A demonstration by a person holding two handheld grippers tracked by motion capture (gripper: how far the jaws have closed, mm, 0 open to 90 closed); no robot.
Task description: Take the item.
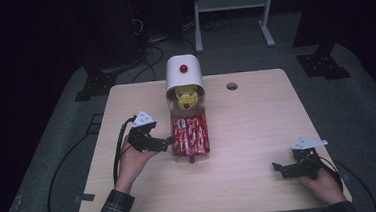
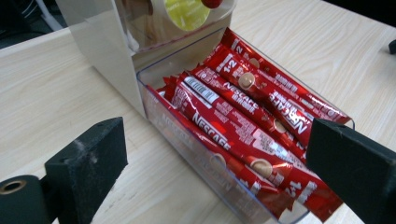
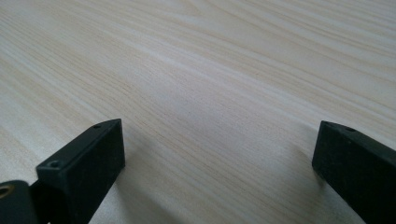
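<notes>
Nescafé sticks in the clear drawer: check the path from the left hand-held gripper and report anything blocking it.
Nothing visible blocks it. The left hand-held gripper is open beside the pulled-out clear drawer, whose top is uncovered, so the red Nescafé sticks lie exposed. Only the drawer's near wall stands between the jaws and the sticks.

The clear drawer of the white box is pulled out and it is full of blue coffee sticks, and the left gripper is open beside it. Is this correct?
Not quite: the coffee sticks are red, not blue, as the left gripper view shows. The rest holds: the clear drawer of the white box is pulled out and full, with the left gripper open beside it.
</notes>
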